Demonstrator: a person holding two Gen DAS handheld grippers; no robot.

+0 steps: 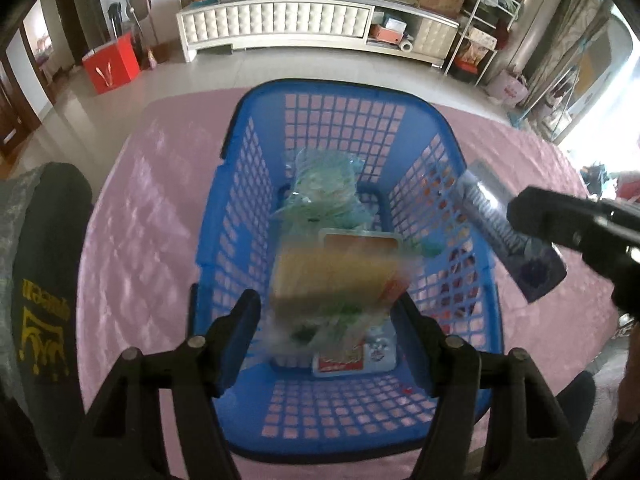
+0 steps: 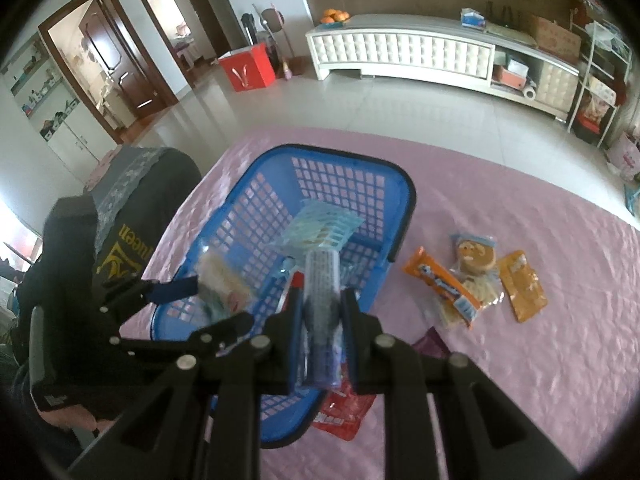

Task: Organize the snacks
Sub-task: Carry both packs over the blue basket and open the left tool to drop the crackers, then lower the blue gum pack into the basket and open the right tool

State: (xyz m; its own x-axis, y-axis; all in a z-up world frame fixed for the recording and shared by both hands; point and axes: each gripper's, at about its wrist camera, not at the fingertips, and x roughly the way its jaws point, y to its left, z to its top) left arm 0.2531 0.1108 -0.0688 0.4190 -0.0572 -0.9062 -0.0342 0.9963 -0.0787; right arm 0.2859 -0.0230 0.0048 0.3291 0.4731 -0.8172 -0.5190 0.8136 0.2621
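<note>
A blue mesh basket [image 1: 216, 216] stands on the pink cloth. My left gripper [image 1: 326, 308] hangs over its near end, jaws wide. A yellow snack packet [image 1: 336, 276] shows blurred between the fingers, and the pads do not press on it. Below it in the basket lie a teal packet [image 1: 320, 188] and a red-and-blue packet [image 1: 352, 360]. My right gripper [image 2: 320, 312] is shut on a dark blue and silver snack packet [image 2: 320, 280], held over the basket's [image 2: 240, 188] right rim. That packet [image 1: 508, 232] also appears at the right in the left wrist view.
Right of the basket on the pink cloth [image 2: 520, 360] lie an orange bar [image 2: 444, 284], a clear bag of cookies [image 2: 476, 268], a tan packet [image 2: 520, 284], a purple packet [image 2: 432, 344] and a red packet [image 2: 344, 412]. A person's dark garment [image 2: 120, 264] is at the left.
</note>
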